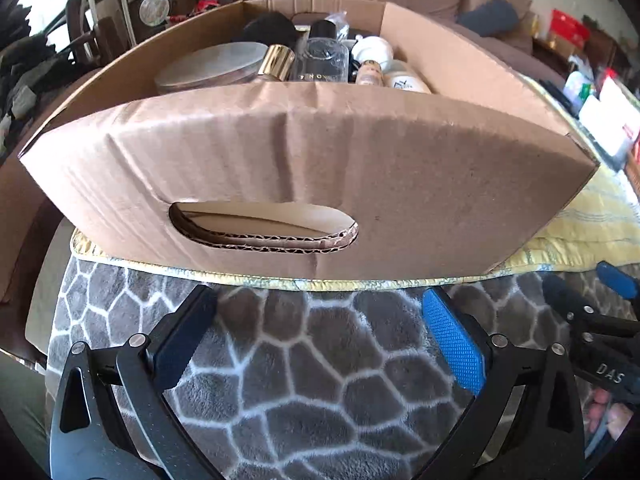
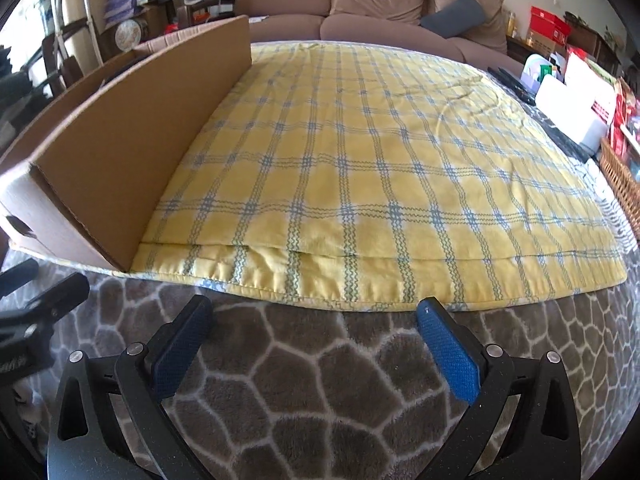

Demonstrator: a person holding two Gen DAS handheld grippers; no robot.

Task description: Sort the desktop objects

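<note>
Cardboard box [image 1: 304, 168] is sitting on the near left part of a yellow plaid quilt [image 2: 380, 160], its short handle-hole end facing the left gripper [image 1: 320, 332] and its long axis running away toward the brown sofa [image 2: 360, 4]. In the right wrist view the same box is showing only its long right wall, stretching along the quilt's left edge.

Inside the box, bottles and jars are standing crowded together: a round grey-lidded tin [image 1: 212, 66] at the left, a gold-capped bottle [image 1: 276, 65] just beside it, a clear bottle with a black cap [image 1: 320, 58] carrying gold lettering that cannot be fully read, and white containers [image 1: 384, 64] at the right. The white one nearest the wall is bearing a dark logo too small to read.

Both grippers are hovering over a grey fur blanket [image 2: 320, 392] with a pale web pattern, just short of the quilt's hem. The left gripper's blue-padded fingers are standing wide apart, holding nothing. The right gripper [image 2: 316, 328] is likewise spread and empty; in the left view its body is showing the letters "DAS".
</note>
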